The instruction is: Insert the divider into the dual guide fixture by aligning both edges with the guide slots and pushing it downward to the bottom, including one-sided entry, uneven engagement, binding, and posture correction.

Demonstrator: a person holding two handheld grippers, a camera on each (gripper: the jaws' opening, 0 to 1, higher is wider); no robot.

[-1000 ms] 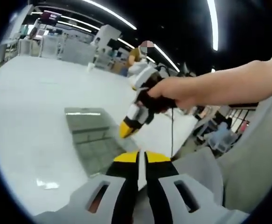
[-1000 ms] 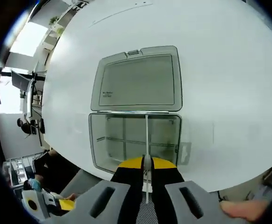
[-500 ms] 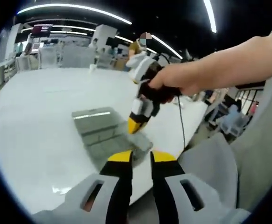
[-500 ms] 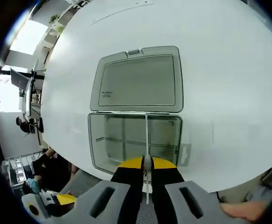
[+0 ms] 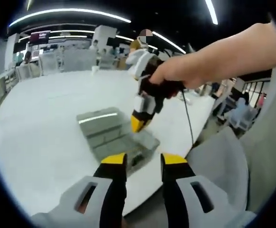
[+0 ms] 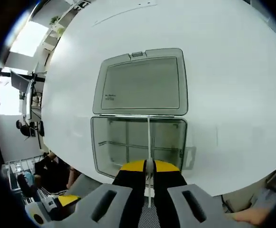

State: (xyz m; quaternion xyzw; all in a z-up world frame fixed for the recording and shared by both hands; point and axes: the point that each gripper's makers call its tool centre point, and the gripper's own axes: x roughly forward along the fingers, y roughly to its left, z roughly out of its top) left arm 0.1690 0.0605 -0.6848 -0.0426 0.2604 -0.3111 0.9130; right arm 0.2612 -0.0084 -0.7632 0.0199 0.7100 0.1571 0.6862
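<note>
A clear plastic compartment box (image 6: 138, 145) lies on the white table (image 6: 233, 85) with its lid (image 6: 140, 83) folded flat beyond it. My right gripper (image 6: 149, 166) is shut on a thin clear divider (image 6: 149, 137) that stands upright along the middle of the box. In the left gripper view my left gripper (image 5: 143, 160) hangs open and empty in front of the box (image 5: 121, 140). The right gripper (image 5: 139, 124), held by a hand (image 5: 176, 76), points its yellow tips down into the box there.
The table's near edge (image 5: 171, 164) runs just behind the box, with a person's grey sleeve (image 5: 266, 156) to the right. A black cable (image 5: 189, 121) hangs from the right gripper. Desks, equipment and other people stand in the background.
My left gripper has opened from shut and pulled back from the box, its view swinging. The right gripper still holds the divider in the box, hardly moved.
</note>
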